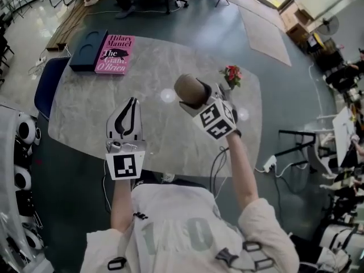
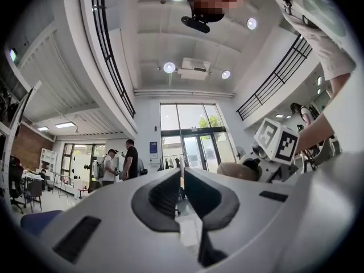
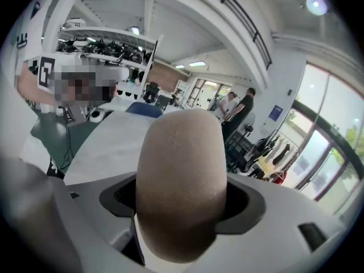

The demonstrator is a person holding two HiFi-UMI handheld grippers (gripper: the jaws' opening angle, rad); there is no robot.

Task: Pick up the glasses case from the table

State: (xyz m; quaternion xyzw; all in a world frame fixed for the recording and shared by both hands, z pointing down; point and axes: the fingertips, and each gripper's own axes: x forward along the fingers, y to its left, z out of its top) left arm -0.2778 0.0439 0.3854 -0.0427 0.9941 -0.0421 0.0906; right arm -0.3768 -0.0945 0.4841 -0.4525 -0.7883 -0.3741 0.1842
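The glasses case is a brown, rounded, leathery case, held up in the air above the grey table. My right gripper is shut on it. In the right gripper view the glasses case fills the middle, clamped between the two jaws and pointing away from the camera. My left gripper hangs over the table's near side, tilted upward, shut with nothing in it. In the left gripper view the left gripper has its jaws closed together, and the glasses case shows to the right, beside the right gripper's marker cube.
A pink book and a dark blue tray lie at the table's far left corner. A small red flower plant stands at the far right. A blue chair sits left of the table. Two people stand far off.
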